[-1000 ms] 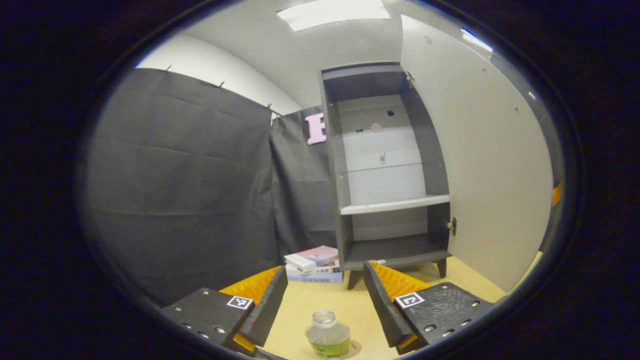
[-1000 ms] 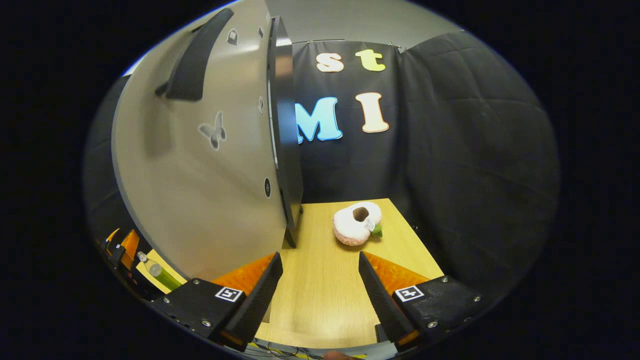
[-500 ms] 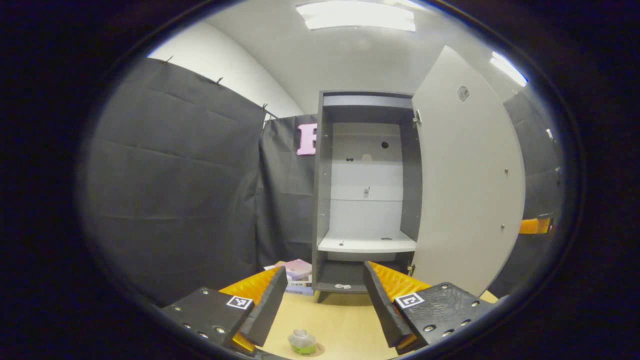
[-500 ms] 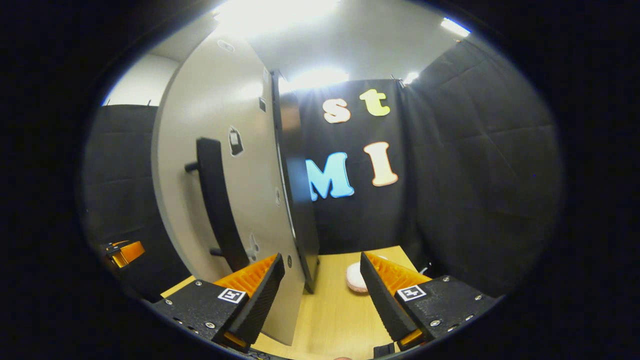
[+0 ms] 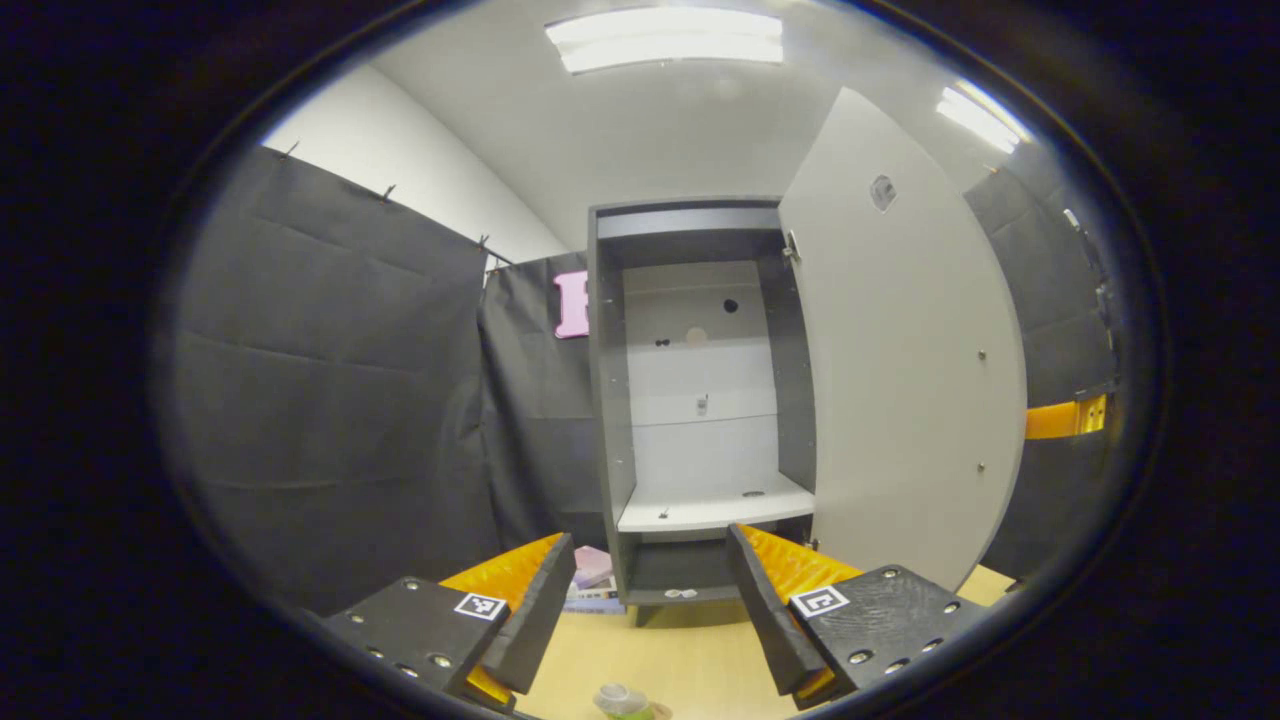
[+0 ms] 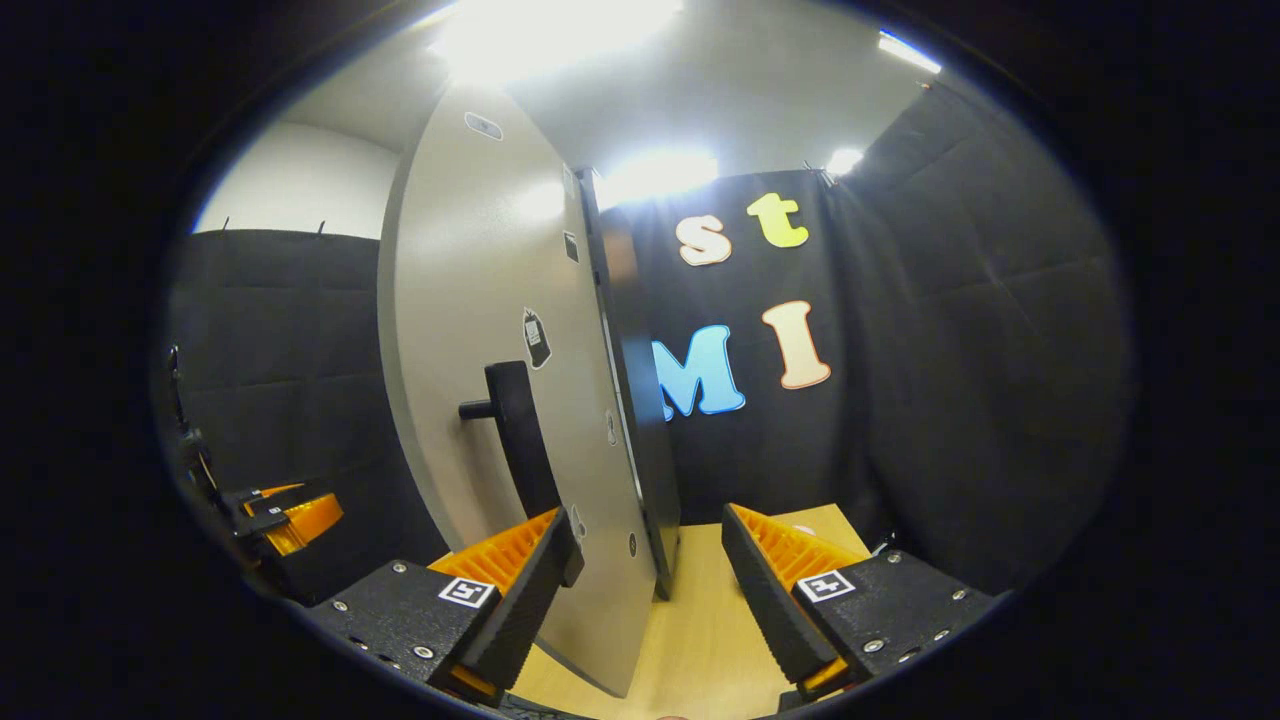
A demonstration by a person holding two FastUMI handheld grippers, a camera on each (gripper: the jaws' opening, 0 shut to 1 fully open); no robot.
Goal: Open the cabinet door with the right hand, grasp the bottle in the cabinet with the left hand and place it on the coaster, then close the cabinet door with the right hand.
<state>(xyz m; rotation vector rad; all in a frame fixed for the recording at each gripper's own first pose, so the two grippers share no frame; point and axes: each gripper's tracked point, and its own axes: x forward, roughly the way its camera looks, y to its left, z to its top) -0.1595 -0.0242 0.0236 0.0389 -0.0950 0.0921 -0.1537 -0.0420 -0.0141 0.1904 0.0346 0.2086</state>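
Cabinet (image 5: 700,400): stands on the table (image 5: 690,660) ahead of my left tongs, interior exposed, white shelf (image 5: 715,510) bare.
Cabinet door (image 6: 500,400): swung wide open; in the right gripper view its outer face with the dark handle (image 6: 520,440) is just ahead of my right tongs.
Left tongs (image 5: 650,610): fingers spread wide, holding nothing, raised above the table and aimed at the cabinet's lower part.
Right tongs (image 6: 645,600): fingers spread wide, holding nothing; the door's lower edge sits between them in the view, whether touching I cannot tell.
Bottle (image 5: 622,700): out of the cabinet, upright on the table below my left tongs, at the bottom edge of the left gripper view.
Coaster: a sliver shows beside the bottle's base; too little to confirm placement.
Books (image 5: 592,580): stacked left of the cabinet's foot.
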